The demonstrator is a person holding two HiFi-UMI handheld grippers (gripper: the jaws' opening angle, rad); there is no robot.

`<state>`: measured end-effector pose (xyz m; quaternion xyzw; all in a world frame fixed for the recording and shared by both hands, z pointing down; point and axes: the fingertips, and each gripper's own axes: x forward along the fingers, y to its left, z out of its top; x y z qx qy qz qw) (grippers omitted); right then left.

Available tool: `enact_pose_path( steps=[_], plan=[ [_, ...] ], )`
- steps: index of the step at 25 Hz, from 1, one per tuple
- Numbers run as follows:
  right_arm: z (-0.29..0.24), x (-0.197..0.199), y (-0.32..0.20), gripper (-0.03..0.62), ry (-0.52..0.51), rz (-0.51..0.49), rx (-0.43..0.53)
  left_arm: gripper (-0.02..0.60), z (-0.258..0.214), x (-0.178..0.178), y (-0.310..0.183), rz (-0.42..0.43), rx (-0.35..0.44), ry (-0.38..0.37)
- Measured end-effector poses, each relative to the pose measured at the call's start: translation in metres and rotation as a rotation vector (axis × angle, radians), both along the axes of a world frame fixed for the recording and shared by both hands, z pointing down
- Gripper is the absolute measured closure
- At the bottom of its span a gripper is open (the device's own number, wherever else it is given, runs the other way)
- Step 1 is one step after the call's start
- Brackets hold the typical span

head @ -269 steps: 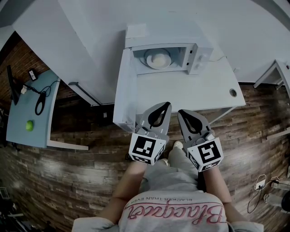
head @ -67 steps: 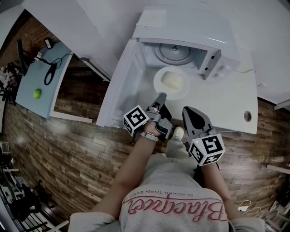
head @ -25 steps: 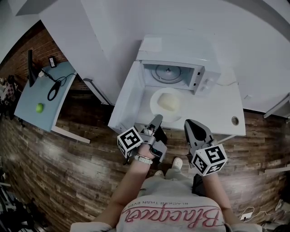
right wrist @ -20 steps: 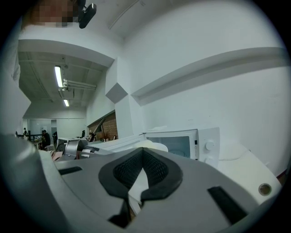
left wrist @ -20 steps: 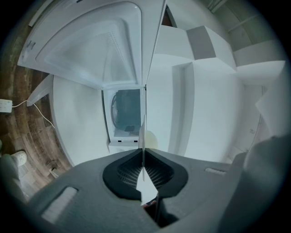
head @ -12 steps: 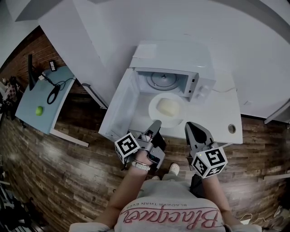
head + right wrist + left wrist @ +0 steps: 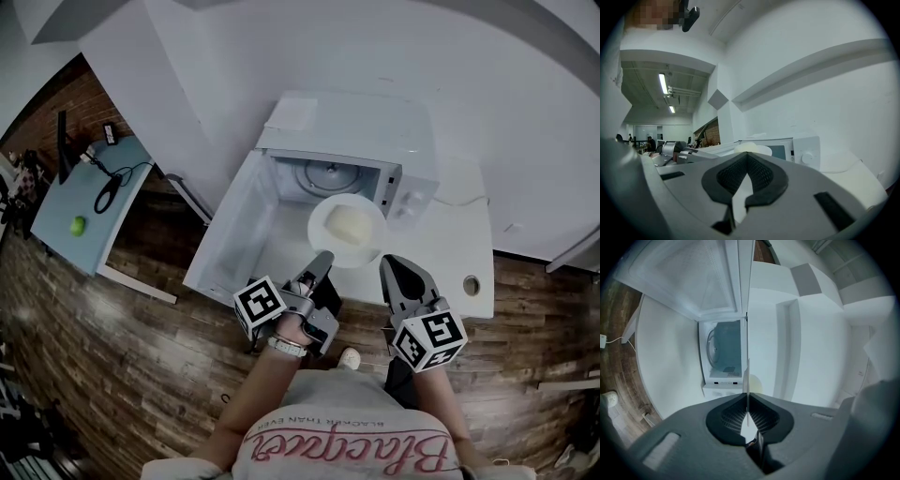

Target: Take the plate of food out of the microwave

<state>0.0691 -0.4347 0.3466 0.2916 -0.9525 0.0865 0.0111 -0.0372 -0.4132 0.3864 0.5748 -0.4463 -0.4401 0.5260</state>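
The white table (image 7: 452,242) carries 1 microwave (image 7: 349,118), door open, above the wooden floor (image 7: 141,356).

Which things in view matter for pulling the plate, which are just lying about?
In the job: plate with food, microwave, its open door, left gripper shut on the plate's rim.
Lying about: green ball and black cable on the side table; right gripper, shut, empty.

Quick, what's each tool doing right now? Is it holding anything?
Left tool: closed on the rim of the round white plate of pale food.
Right tool: closed, holding nothing.
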Motion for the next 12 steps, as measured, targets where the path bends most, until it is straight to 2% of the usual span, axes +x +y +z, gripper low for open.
enact_pose_path(
  steps=[12],
  plan=[
    [-0.005,0.014,-0.038,0.583,0.028,-0.022,0.072,0.561,-0.007,0.018,-0.041,-0.042,0.027,0.012]
  ],
)
